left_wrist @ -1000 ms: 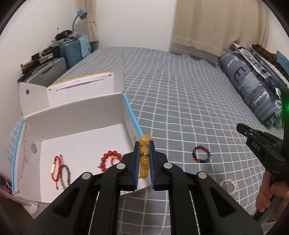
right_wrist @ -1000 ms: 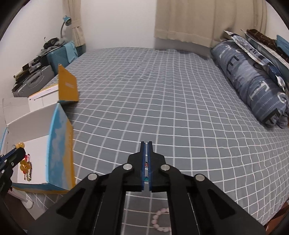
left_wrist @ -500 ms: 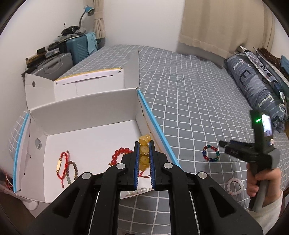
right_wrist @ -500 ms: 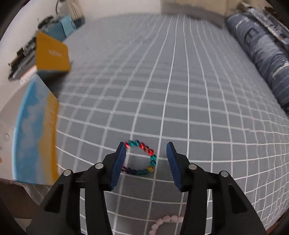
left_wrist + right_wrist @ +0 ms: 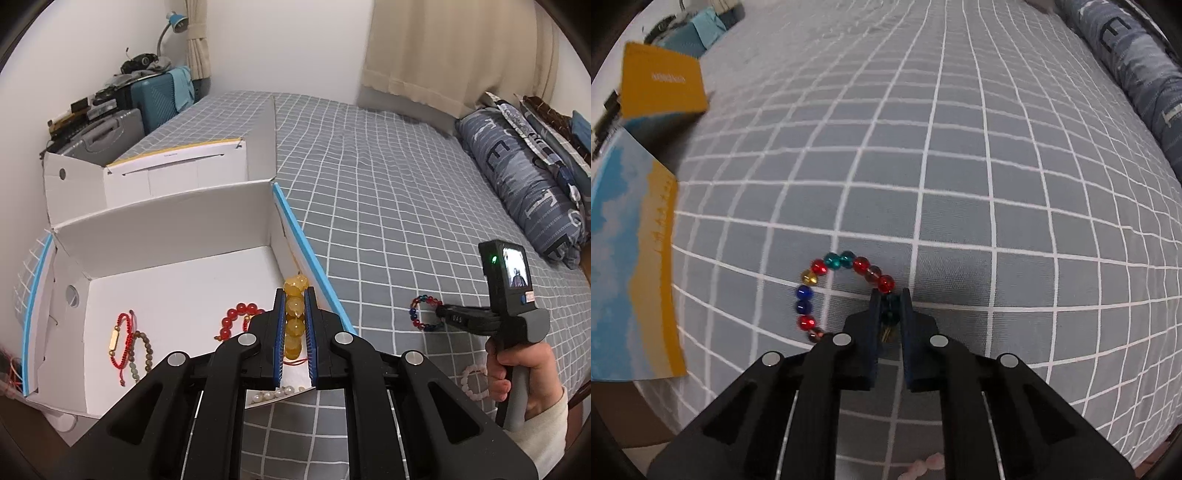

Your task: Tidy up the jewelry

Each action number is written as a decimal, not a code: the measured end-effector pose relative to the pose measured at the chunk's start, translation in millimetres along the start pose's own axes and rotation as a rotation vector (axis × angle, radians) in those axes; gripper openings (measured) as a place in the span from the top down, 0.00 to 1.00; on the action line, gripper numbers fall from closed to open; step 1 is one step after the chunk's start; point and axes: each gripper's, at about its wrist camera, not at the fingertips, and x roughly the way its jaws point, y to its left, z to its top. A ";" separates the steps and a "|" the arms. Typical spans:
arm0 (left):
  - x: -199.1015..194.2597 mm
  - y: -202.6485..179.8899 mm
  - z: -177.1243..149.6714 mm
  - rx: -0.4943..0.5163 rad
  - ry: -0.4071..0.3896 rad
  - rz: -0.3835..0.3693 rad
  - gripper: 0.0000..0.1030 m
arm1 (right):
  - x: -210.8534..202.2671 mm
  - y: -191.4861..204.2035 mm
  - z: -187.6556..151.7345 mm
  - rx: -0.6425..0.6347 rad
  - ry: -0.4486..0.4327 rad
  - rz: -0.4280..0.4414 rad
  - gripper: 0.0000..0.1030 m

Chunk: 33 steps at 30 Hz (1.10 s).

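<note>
The right gripper [image 5: 889, 306] had come down onto the bed [image 5: 960, 166], and its jaws had just been closing; they were now clamped on the near right side of the multicoloured bracelet [image 5: 827, 269], whose loop lay to their left on the sheet. That bracelet looked ready to lift toward the white box [image 5: 166, 229]. The left gripper [image 5: 294, 325] hung over the box's near right corner, jaws clamped on the yellow bracelet [image 5: 294, 314].

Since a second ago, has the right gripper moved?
Yes. The right gripper dropped toward the checked bedsheet and closed on the multicolored bead bracelet.
</note>
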 end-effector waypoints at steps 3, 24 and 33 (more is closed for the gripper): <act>0.0 1.7 0.4 -0.001 -0.003 0.006 0.91 | -20.0 0.0 -0.3 0.009 -0.043 0.026 0.91; -9.5 20.0 1.2 -0.047 -0.018 0.028 0.91 | -128.3 50.1 8.4 -0.055 -0.305 0.095 0.91; -15.4 35.0 3.8 -0.068 -0.029 0.062 0.91 | -152.6 93.7 12.9 -0.122 -0.359 0.132 0.91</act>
